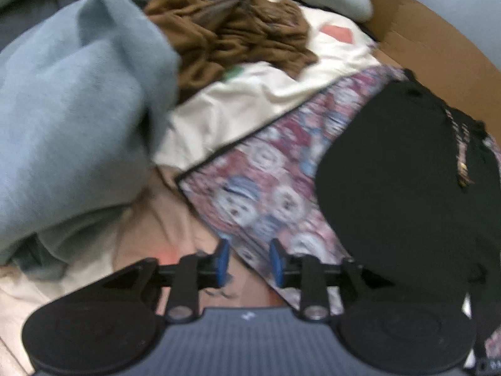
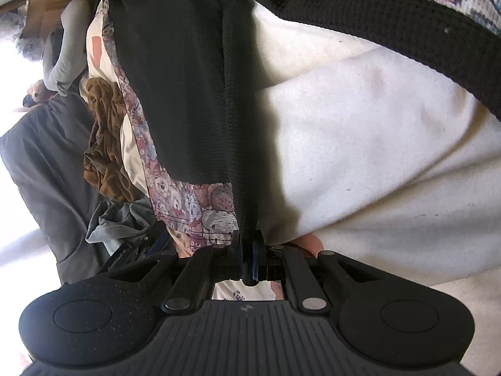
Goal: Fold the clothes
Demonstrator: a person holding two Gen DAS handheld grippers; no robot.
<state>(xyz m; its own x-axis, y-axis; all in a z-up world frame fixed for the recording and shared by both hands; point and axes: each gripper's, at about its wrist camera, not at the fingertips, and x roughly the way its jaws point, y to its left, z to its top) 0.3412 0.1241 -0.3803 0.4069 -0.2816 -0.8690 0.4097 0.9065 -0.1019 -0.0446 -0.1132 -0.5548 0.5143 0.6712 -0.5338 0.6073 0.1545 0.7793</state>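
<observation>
Right gripper (image 2: 247,258) pinches black garment (image 2: 188,78) edge; left gripper (image 1: 249,261) spread, empty (over teddy-print fabric (image 1: 266,169)). Keep your pinch firm, grab opposite edge, pull taut.

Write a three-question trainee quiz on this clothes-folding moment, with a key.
1. True or false: the right gripper is shut on the black garment.
2. Which lies on the cream cloth?
A. the brown garment
B. a red towel
C. a striped sock
3. Fill in: the left gripper is ____, nothing between its blue pads.

Key:
1. True; a fold of the black fabric is pinched between its fingers.
2. A; it is crumpled beside the light blue garment.
3. open; it is above the bear-patterned fabric.
</observation>
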